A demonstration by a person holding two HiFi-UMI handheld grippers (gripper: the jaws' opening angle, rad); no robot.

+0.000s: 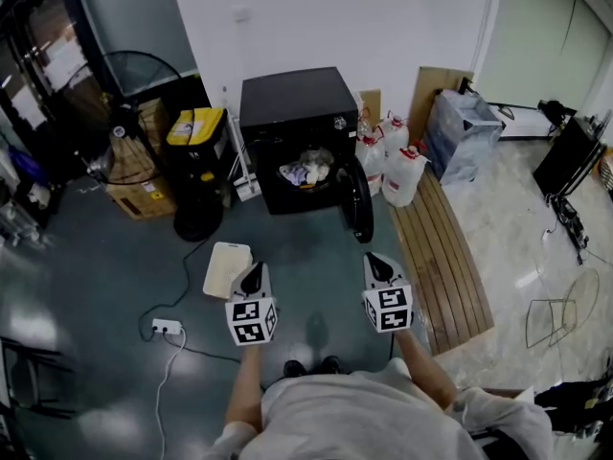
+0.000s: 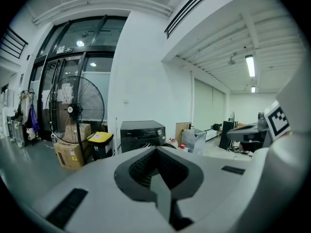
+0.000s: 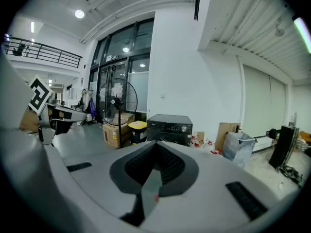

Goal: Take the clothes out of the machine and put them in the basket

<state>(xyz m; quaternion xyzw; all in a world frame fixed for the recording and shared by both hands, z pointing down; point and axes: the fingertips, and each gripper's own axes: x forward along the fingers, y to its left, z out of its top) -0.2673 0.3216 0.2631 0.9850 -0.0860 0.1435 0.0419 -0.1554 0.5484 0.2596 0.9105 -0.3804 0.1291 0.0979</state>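
Observation:
A black washing machine (image 1: 295, 113) stands against the far wall with its round door (image 1: 357, 199) swung open to the right. Light-coloured clothes (image 1: 306, 170) fill its drum. A cream basket (image 1: 226, 268) lies on the floor, just left of my left gripper (image 1: 254, 276). My right gripper (image 1: 373, 264) is level with it, in front of the door. Both point toward the machine from a distance, their jaws together with nothing between them. The machine (image 2: 142, 134) shows beyond my left gripper (image 2: 156, 149) in the left gripper view, and the machine (image 3: 170, 127) beyond my right gripper (image 3: 156, 144) in the right gripper view.
Left of the machine stand a yellow-lidded bin (image 1: 196, 128), a cardboard box (image 1: 140, 182) and a floor fan (image 1: 142, 73). White jugs (image 1: 400, 171) and a wrapped bin (image 1: 461, 134) sit to its right, by a wooden bench (image 1: 442, 257). A power strip (image 1: 166, 328) and cable lie on the floor.

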